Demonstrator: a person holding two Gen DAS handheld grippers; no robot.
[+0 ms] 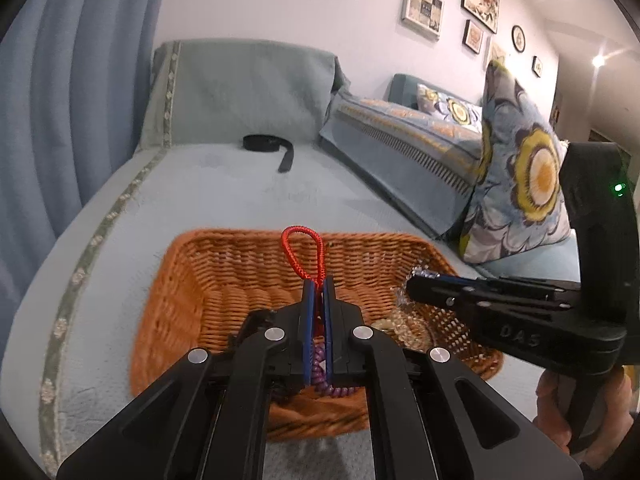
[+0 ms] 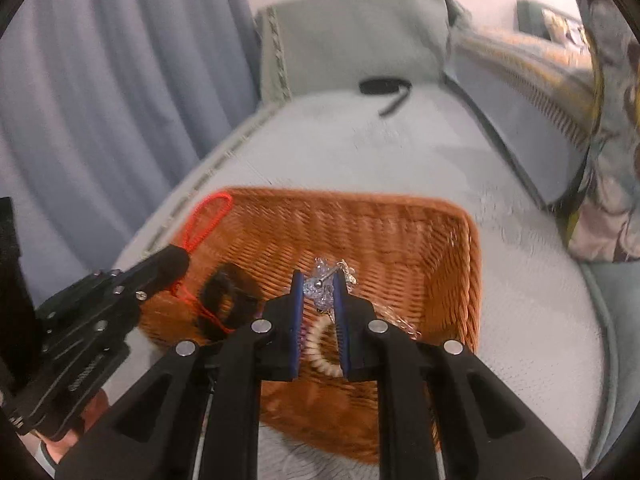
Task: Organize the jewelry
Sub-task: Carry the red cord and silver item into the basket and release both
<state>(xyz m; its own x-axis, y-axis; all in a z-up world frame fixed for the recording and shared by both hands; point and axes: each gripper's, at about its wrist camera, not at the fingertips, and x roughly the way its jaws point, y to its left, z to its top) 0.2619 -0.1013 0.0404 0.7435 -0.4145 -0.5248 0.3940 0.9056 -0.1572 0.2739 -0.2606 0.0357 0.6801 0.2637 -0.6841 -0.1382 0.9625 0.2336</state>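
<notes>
An orange wicker basket (image 1: 224,280) sits on the pale blue sofa seat; it also shows in the right wrist view (image 2: 400,240). My left gripper (image 1: 318,284) is shut on a red cord loop (image 1: 302,252) and holds it above the basket; the loop also shows in the right wrist view (image 2: 208,216). My right gripper (image 2: 318,282) is shut on a silvery crystal piece (image 2: 320,284) over the basket's right side. A purple coil band (image 1: 322,376), a cream coil band (image 2: 320,344) and a black scrunchie (image 2: 224,296) lie in the basket.
A black band (image 1: 272,146) lies far back on the seat. A floral cushion (image 1: 520,176) stands to the right. A blue curtain (image 1: 72,100) hangs at the left, just past the seat's edge.
</notes>
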